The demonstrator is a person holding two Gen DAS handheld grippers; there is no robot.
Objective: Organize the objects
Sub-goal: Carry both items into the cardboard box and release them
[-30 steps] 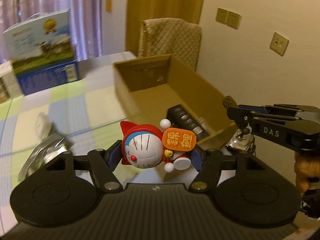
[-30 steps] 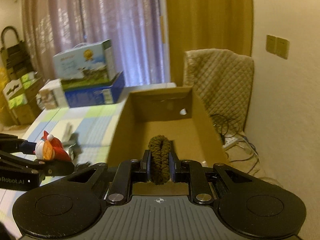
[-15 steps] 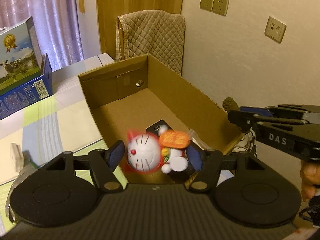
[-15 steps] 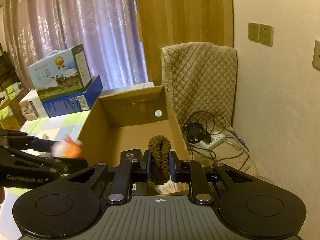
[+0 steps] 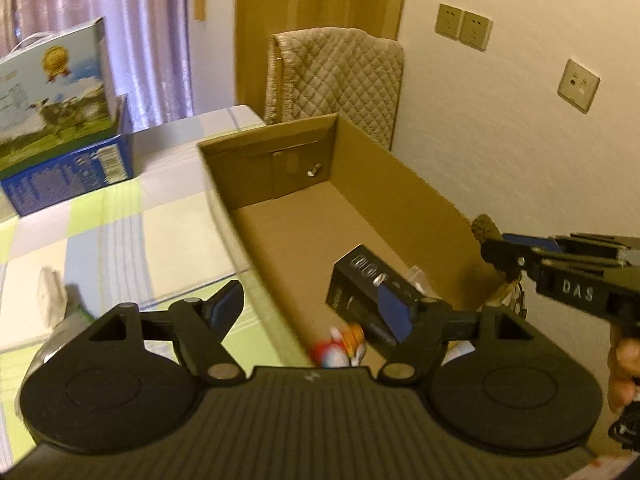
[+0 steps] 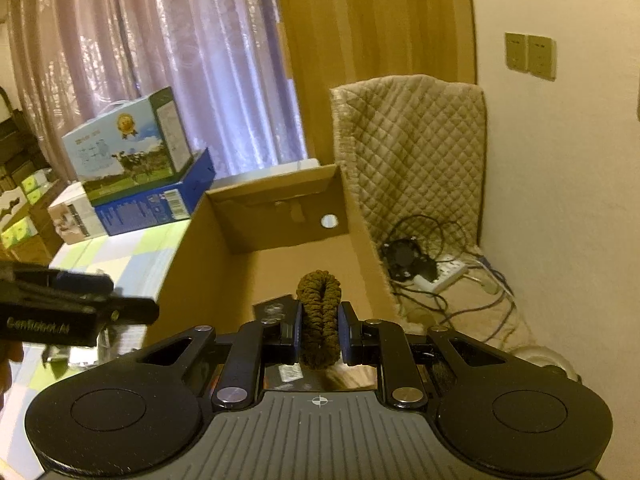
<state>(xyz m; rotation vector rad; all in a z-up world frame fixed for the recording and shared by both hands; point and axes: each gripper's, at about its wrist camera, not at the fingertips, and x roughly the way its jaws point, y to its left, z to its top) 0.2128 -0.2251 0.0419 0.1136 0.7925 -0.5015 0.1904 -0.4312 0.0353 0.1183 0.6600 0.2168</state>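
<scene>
Left wrist: my left gripper has jaws spread, empty; toy figure sits blurred inside the cardboard box beside a black case. Right wrist: right gripper pinches the brown knit scrunchie over the box; I should lower before letting go.

Right gripper clamped on a brown braided loop, held above the open cardboard box. A black carton lies on the box floor. The left gripper enters from the left, over the checked worktop. Stacked printed boxes stand behind; cables lie on the floor at right.
</scene>
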